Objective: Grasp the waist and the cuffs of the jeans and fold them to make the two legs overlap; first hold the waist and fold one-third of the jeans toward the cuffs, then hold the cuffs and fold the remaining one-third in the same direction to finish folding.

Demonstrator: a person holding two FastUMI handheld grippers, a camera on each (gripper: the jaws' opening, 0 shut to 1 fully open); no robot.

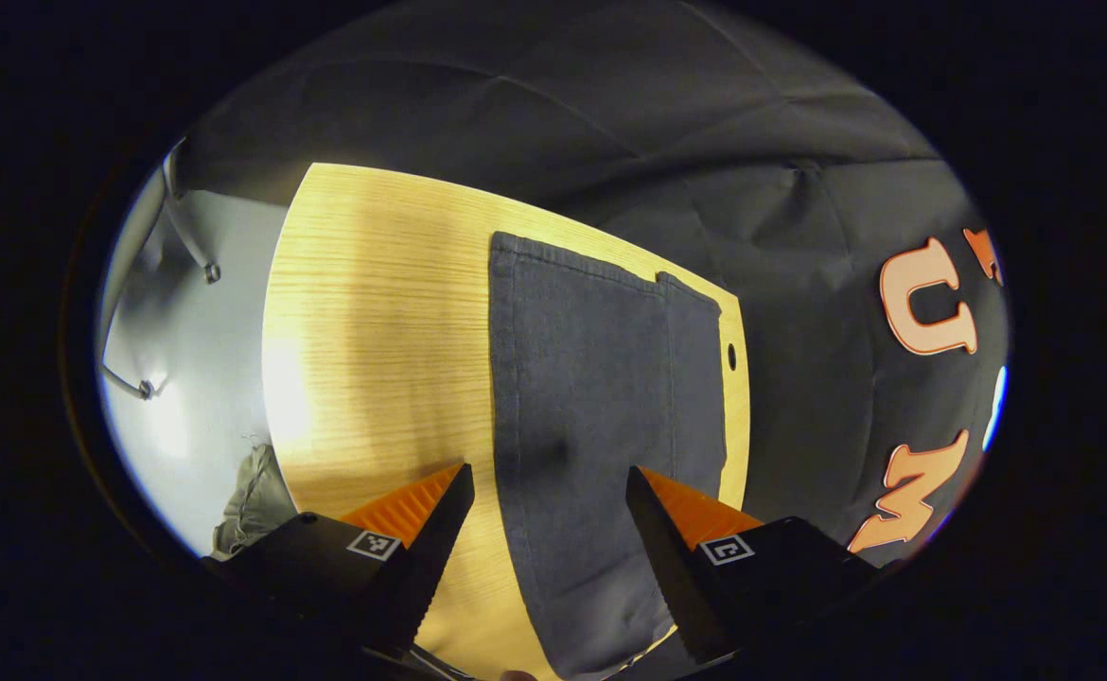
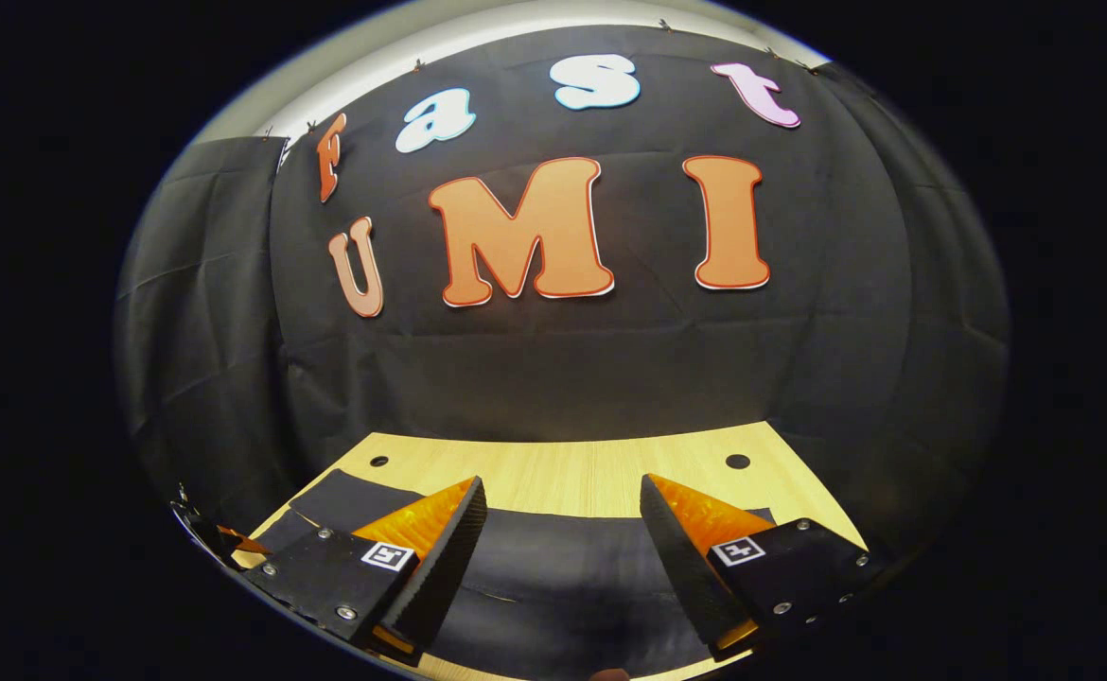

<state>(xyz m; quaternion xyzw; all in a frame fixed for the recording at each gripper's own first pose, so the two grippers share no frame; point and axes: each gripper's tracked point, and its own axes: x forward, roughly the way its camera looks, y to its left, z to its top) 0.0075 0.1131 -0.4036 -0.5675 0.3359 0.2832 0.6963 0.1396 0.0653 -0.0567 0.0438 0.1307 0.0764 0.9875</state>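
While the jeans (image 1: 591, 397) lie flat, both spread grippers (image 1: 549, 501) hover above.

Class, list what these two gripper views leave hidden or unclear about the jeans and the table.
- Left gripper view: the near end of the jeans runs under the left gripper and out of frame.
- Right gripper view: the jeans' extent, blocked by the right gripper.
- Left gripper view: table underside.

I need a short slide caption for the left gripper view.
Open left gripper hovers above dark jeans lying flat on the wooden table.
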